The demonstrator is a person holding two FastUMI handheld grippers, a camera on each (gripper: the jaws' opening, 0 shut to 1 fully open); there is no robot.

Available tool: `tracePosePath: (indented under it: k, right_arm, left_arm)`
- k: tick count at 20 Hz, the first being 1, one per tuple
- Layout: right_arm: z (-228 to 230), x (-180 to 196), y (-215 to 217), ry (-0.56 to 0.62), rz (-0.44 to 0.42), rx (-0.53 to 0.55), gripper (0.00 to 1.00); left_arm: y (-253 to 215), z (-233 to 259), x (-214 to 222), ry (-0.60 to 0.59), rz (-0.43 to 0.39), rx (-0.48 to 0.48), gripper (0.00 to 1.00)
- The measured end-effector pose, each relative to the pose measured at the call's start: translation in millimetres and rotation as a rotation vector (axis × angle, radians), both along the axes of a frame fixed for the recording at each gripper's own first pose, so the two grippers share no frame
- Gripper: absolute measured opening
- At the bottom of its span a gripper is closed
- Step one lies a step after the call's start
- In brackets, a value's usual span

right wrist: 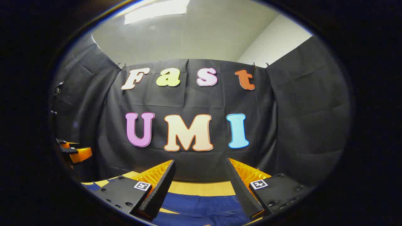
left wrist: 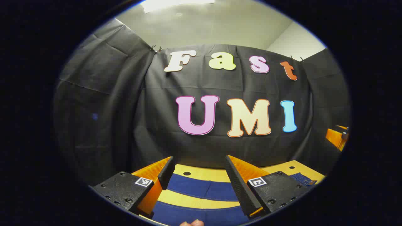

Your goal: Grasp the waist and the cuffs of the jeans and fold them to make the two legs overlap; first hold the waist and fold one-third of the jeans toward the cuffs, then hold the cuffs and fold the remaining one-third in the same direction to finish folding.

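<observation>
I am holding my left gripper (left wrist: pixel 199 169) and right gripper (right wrist: pixel 199 171) with fingers spread above the jeans (left wrist: pixel 201 188), apparently lying flat on the tabletop (left wrist: pixel 201 172).

One pair of dark blue jeans (left wrist: pixel 201 188) lies on one yellow bench (left wrist: pixel 201 173), with two legs showing in the left gripper view as two blue bands separated by a strip of bench. There are two grippers: the left gripper (left wrist: pixel 200 175) and the right gripper (right wrist: pixel 200 179), each with two fingers spread apart above the denim, and each finger mount carries one small square black-and-white marker (left wrist: pixel 143 181), four markers in all. One round hole (left wrist: pixel 187 173) shows in the bench, and one ceiling light (right wrist: pixel 157 11) glows overhead.
</observation>
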State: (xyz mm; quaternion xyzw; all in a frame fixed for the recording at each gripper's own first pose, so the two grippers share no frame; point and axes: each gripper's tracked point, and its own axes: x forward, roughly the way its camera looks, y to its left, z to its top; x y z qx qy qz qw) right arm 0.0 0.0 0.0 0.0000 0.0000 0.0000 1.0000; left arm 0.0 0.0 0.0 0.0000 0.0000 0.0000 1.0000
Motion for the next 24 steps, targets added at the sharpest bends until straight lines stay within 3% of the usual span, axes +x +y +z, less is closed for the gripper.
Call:
tracePosePath:
  k: [18, 24]
  right_arm:
    - [2, 2, -9, -0.003, -0.026, -0.015, 1.0]
    - [-8, -3, -13, 0.009, -0.045, -0.018, 0.99]
  left_arm:
    - [7, -19, -4, 0.035, -0.007, 0.025, 0.95]
    - [36, -51, -14, 0.104, -0.07, 0.143, 0.96]
